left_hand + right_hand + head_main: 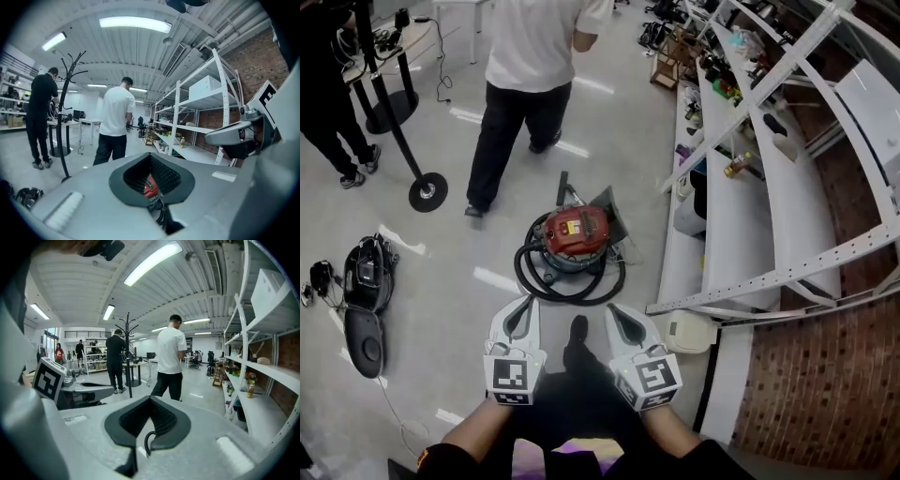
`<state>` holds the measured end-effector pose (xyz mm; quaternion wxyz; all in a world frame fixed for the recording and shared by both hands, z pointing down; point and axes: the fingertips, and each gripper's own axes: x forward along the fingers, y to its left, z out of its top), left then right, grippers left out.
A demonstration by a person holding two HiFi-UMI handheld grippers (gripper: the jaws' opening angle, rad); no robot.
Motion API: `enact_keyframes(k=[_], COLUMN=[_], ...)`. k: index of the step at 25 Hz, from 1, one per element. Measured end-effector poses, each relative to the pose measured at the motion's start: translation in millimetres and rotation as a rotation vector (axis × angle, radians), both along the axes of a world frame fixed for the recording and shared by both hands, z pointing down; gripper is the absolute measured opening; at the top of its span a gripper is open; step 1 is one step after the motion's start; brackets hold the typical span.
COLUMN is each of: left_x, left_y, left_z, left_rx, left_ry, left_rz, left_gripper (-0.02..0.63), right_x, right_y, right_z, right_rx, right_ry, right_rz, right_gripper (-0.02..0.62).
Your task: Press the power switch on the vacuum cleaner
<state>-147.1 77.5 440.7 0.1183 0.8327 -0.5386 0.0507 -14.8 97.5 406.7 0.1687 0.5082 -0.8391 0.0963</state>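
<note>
Forearms (478, 433) are sitting side by side at my waist, left gripper (525, 309) and right gripper (617, 317) both pointing forward and down at the floor (450, 309). Jaws on both are resting together, gripping nothing. The vacuum cleaner (572, 239) is standing on the floor ahead, well apart from both tips, with its black hose (534, 281) looping round the base and a person in a white shirt (534, 56) just beyond it. The canister is looking rigid and heavy enough not to skid under a push. I'm judging no grasp is needed, just one closed tip pressing straight down. I'm not making out the switch from here; I'm guessing it's on the red top.
</note>
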Motion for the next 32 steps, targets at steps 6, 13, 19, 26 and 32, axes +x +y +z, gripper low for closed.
enact_keyframes(k=[6,13,19,26,32], left_x=[-12,8,46,81,92], left_y=[-22,-60,-101,-143,-160], left_z=[2,5,7,17,34], left_rx=[-0.013,-0.033,-0.049,-0.068,-0.099], left_ry=[-0.011,-0.036,-0.053,-0.072,-0.101], left_rz=[-0.071,-0.119,-0.137,-0.169,-0.195], left_gripper=[0.015,0.015,0.015,0.015,0.015], right_x=[-12,9,37,65,76], right_y=[-34,-80,-124,-171,-197], right_z=[5,27,41,66,89], right_rx=[-0.012,-0.057,-0.089,-0.128,-0.169], right_ry=[-0.009,-0.036,-0.063,-0.063,-0.054], right_rz=[-0.077,-0.125,-0.171,-0.223,-0.251], right_gripper=[-0.008,-0.008,-0.008,-0.008,-0.008])
